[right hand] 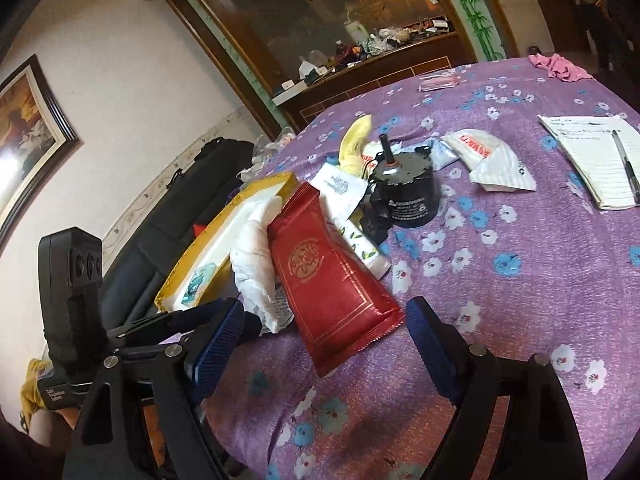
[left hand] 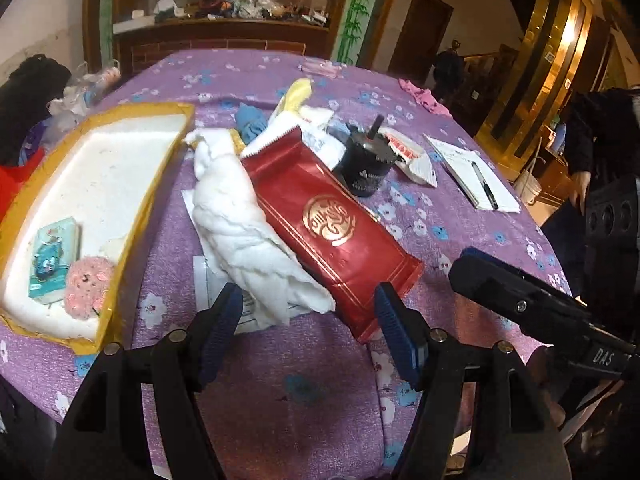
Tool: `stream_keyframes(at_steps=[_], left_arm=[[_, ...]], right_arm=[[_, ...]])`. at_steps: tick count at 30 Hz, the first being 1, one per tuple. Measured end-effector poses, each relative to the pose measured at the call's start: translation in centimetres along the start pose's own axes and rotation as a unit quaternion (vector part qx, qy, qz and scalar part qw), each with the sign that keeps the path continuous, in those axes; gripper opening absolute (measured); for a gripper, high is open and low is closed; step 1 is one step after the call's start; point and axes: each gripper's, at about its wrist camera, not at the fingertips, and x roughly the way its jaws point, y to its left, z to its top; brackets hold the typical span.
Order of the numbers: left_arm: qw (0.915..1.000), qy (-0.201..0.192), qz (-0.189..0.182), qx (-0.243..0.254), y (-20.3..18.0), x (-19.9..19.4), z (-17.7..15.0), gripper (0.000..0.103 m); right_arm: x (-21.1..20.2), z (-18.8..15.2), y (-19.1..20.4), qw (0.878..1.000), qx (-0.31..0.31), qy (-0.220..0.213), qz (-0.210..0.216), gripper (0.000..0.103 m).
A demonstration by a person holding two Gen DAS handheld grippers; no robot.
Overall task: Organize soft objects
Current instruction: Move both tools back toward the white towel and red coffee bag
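Purple floral tablecloth (left hand: 304,400), cluttered rm.

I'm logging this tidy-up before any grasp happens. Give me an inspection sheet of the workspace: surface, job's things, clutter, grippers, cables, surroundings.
Surface: table under a purple floral cloth.
Job's things: white cloth beside a red pouch, touching it; pink pompom and a small card in the foam tray; yellow cloth; pink rag at the far edge.
Clutter: black motor, notepad with pen, white packets, papers.
Grippers: left gripper open, empty, near the white cloth; right gripper open, empty, near the pouch's end.
Cables: nothing seen.
Surroundings: wooden cabinet with cluttered shelf, framed picture, dark bag beside the table.
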Motion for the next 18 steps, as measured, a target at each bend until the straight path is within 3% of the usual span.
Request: stream_keyframes(at_steps=[13,18], left_arm=[[0.9996,0.006,-0.009,-0.027,1.2,0.4,0.5,0.067],[0.9990,0.007,0.019,-0.039,2.5,1.1,2.0,0.067]], right_arm=[[0.3,-0.4,-2.2,0.999,0.025,0.020,-0.003,0.083],[2.4,0.6,-1.9,0.998,0.032,0.041,0.019,0.082]])
